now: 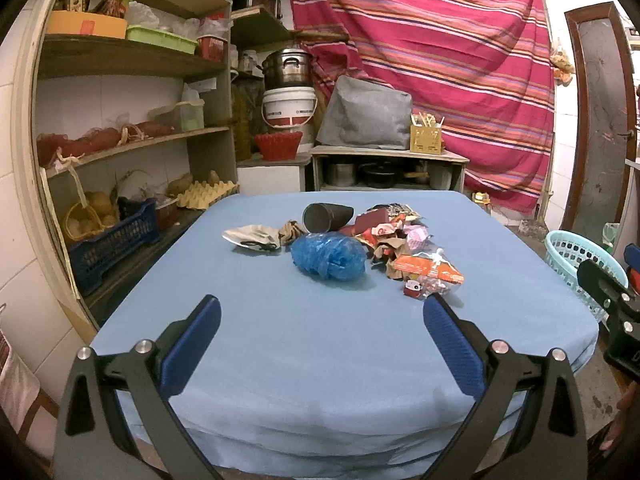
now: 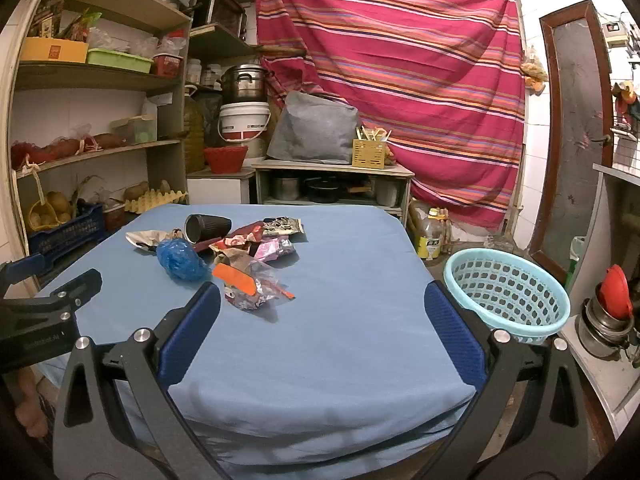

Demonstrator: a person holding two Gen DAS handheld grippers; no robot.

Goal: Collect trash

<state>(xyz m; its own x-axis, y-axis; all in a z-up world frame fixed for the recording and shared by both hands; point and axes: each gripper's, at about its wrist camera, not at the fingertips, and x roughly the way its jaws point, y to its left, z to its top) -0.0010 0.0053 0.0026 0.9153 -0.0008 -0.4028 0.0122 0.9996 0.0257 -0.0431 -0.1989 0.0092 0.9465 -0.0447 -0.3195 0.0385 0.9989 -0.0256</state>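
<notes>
**Trash all on the tabletop, basket empty**

Trash [image 1: 384,240] lay in one loose heap toward the far edge of the blue-covered tabletop [image 1: 320,360], none of it collected as far as the views showed. At the heap's near side sat a crumpled blue plastic bag [image 1: 329,255], with a dark cup [image 1: 325,217] tipped on its side just behind it and a flattened pale wrapper [image 1: 252,237] off toward the left edge. Assorted snack wrappers [image 1: 428,270], orange and clear, spread toward the right edge.

Beyond the tabletop's right edge stood a light blue basket [image 2: 506,292], seemingly the place for the trash; its visible inside looked empty.

The left tool [image 1: 322,322] hung over the near edge with its jaws spread wide, holding nothing. The right tool [image 2: 322,312] was likewise wide open and empty, near the front right corner, well short of the heap.

By my reading the whole job remained: every piece had yet to be picked up and dropped in the basket.
</notes>
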